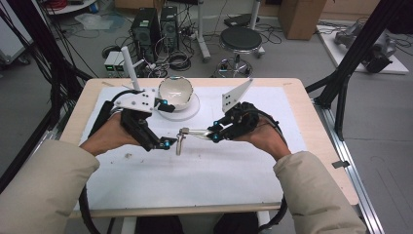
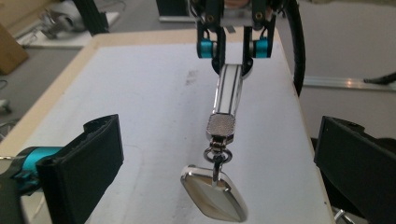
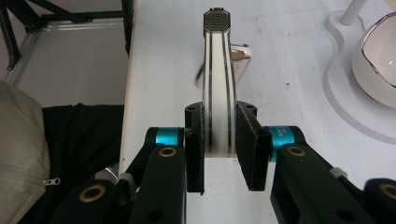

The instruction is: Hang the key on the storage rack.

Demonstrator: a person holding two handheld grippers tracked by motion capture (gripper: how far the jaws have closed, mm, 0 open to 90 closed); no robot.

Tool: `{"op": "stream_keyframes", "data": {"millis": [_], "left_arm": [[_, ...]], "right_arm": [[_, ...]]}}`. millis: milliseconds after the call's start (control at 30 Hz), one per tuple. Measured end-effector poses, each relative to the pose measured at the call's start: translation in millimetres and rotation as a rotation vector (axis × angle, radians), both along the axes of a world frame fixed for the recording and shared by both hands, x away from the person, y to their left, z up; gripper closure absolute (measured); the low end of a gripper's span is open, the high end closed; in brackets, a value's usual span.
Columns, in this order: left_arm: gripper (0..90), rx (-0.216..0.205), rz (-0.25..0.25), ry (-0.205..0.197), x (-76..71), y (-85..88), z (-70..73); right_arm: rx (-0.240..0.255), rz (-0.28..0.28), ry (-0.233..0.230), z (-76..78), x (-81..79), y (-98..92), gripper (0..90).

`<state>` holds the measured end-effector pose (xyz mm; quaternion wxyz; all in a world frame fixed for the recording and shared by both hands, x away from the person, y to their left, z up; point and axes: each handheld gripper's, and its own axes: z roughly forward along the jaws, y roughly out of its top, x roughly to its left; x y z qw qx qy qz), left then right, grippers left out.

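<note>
The right claw (image 3: 219,151) is clamping the flat striped end of a metal key fob (image 2: 229,95), holding it out level above the counter (image 1: 209,170). Its swivel ring and polished pendant (image 2: 214,193) are dangling from the far end, ahead of the claw. The left claw (image 2: 212,177) is standing wide apart, with the pendant sitting between its jaws but not touching either. So the pick-up looks done, while a second grip on the pendant appears to be what is left. A white bowl (image 1: 176,93) on its stand is waiting just beyond the left claw.
</note>
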<state>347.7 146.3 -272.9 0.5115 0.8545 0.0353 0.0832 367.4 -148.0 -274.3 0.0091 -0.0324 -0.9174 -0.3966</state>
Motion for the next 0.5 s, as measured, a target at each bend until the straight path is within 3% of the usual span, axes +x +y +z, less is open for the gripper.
{"op": "stream_keyframes", "data": {"millis": [200, 300, 500], "left_arm": [[2.6, 0.091, -0.054, 0.027, -0.7, -21.7, -11.4], [2.8, 0.112, -0.066, 0.036, -1.3, -28.9, -14.5], [14.2, 0.151, -0.082, 0.046, -1.1, -35.2, -19.8]], "right_arm": [[-0.020, 0.016, -0.009, -1.8, -1.5, 2.9, 74.8], [-0.023, 0.020, -0.006, -3.2, -2.0, 4.2, 74.8], [-0.036, 0.029, -0.001, -4.6, -3.6, 6.3, 74.7]]}}
